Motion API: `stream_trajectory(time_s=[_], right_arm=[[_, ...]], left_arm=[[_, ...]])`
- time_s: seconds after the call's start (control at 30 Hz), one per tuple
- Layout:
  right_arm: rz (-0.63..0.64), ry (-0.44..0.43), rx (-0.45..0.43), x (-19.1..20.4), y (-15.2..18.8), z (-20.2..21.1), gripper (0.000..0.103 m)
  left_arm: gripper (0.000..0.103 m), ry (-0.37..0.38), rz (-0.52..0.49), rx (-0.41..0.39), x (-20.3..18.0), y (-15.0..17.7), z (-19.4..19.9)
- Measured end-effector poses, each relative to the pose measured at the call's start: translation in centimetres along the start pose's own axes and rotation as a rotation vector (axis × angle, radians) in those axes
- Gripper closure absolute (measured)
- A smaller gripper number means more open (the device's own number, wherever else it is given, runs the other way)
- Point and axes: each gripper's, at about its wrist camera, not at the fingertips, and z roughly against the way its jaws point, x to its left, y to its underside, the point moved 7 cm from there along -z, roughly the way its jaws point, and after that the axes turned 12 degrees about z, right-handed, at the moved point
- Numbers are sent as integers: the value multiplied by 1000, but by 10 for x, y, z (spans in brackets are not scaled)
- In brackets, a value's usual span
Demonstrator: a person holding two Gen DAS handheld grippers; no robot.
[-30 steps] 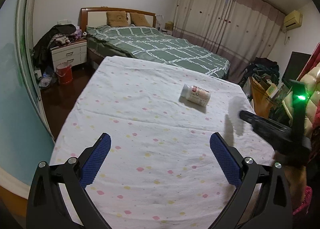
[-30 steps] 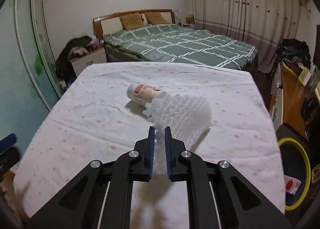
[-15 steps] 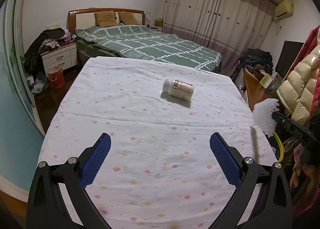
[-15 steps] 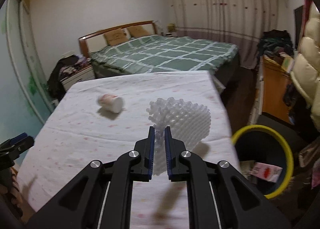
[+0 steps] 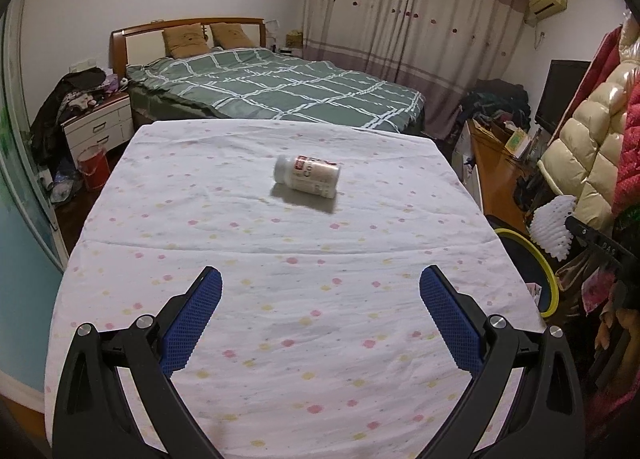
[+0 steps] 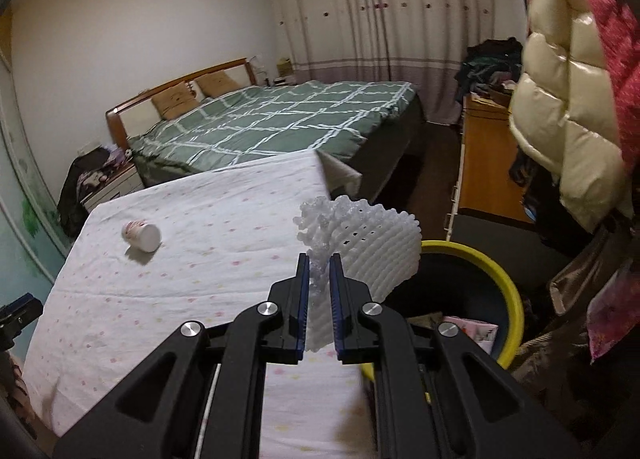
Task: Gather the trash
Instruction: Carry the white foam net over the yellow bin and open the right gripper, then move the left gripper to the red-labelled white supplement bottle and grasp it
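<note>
My right gripper (image 6: pixel 319 279) pinches the white foam fruit net (image 6: pixel 372 243) by its frilled edge, above the yellow-rimmed bin (image 6: pixel 508 291); light, soft, crushable, so an edge grip suffices; my left gripper (image 5: pixel 320 315) gapes, holding nothing, short of the bottle (image 5: pixel 308 175).

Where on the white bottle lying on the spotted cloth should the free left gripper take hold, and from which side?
Grip the bottle across the middle of its round body, coming from above with the open left gripper. It lies on its side on the table, cap end left, so the fingers should straddle its width; end-on it would likely roll or slip.
</note>
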Motion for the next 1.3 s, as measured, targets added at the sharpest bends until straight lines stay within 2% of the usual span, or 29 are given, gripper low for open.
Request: stream_trajectory(time_s=[0.17, 0.5, 0.53, 0.6, 0.63, 0.67, 1.03, 1.2, 1.3], right_arm=[[-20, 55, 16, -30, 6, -3, 93], [-43, 130, 147, -60, 38, -53, 91], [-48, 135, 160, -62, 40, -58, 88], [-56, 145, 172, -65, 45, -63, 76], [-56, 152, 175, -65, 46, -64, 67], [-54, 161, 172, -66, 46, -64, 65], [-57, 146, 153, -58, 38, -62, 61], [-57, 127, 151, -54, 36, -65, 60], [-58, 118, 150, -53, 35, -67, 59]], left_arm=[[5, 0, -22, 4, -13, 1, -7], [5, -6, -39, 30, -22, 2, -25], [5, -6, -37, 35, -22, 2, -28], [5, -9, -37, 40, -20, 1, -32], [5, -11, -38, 43, -19, -1, -34], [5, -13, -40, 46, -18, -2, -36], [5, -28, -76, 85, -23, -27, -85], [5, -44, -101, 102, -25, -54, -123], [5, -25, -118, 130, -25, -73, -152]])
